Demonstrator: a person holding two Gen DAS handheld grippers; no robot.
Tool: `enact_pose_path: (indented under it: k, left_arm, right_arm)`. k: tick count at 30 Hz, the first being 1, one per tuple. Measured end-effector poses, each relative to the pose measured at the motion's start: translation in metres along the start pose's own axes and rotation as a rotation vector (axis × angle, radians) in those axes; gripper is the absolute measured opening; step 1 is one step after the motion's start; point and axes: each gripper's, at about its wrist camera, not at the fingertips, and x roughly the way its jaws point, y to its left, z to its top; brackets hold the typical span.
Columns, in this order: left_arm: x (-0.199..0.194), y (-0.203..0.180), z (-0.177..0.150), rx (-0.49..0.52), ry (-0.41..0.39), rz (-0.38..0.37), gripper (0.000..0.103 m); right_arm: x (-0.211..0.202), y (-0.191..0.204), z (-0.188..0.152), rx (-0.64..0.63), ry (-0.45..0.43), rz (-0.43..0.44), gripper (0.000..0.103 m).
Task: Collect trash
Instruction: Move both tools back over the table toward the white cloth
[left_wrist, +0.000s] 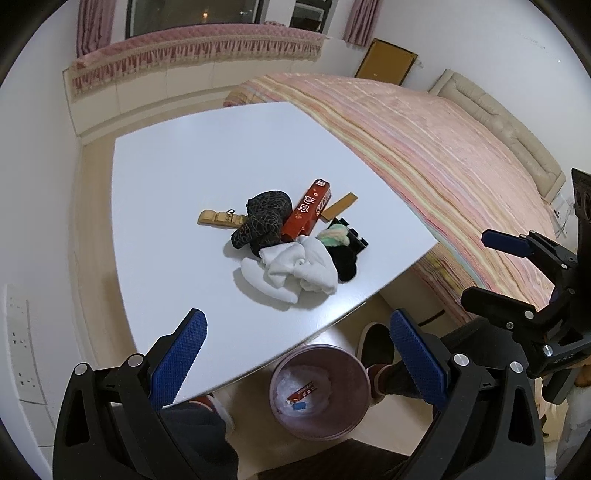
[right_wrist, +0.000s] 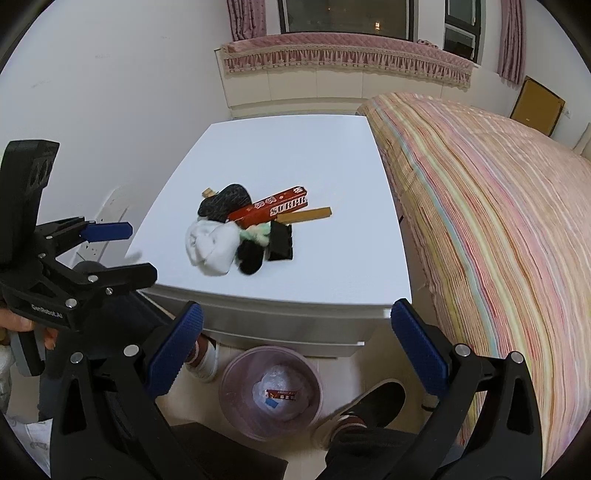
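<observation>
A pile lies mid-table on the white table (left_wrist: 184, 177): a red box (left_wrist: 307, 208) (right_wrist: 271, 209), white socks (left_wrist: 291, 269) (right_wrist: 212, 245), a dark patterned cloth (left_wrist: 264, 219), a black cloth (left_wrist: 345, 258), a green-pink fluffy item (left_wrist: 334, 236), a tan wooden strip (left_wrist: 340, 206) (right_wrist: 304, 215) and a tan wooden piece (left_wrist: 219, 218). A pink bin (left_wrist: 319, 391) (right_wrist: 271, 391) on the floor below the table's near edge holds a wrapper. My left gripper (left_wrist: 297, 354) is open and empty above the table's near edge. My right gripper (right_wrist: 295, 347) is open and empty above the bin.
A bed with a striped pink cover (left_wrist: 443, 147) (right_wrist: 498, 221) runs along the table's right side. The person's feet in shoes (right_wrist: 364, 417) (right_wrist: 203, 358) stand beside the bin. A wall with sockets (left_wrist: 18, 343) is on the left.
</observation>
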Motion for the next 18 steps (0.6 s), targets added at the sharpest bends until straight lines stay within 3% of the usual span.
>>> enact_pose_path:
  k: [13,18]
  left_arm:
    - [0.039,0.010,0.015,-0.047,0.043,-0.016,0.095]
    - [0.048,0.014,0.016,-0.054,0.058,-0.014,0.086]
  right_arm:
    - [0.036,-0.016,0.023,0.005,0.019,0.017,0.100]
    - [0.051,-0.014,0.026,0.000,0.032,0.030,0.100]
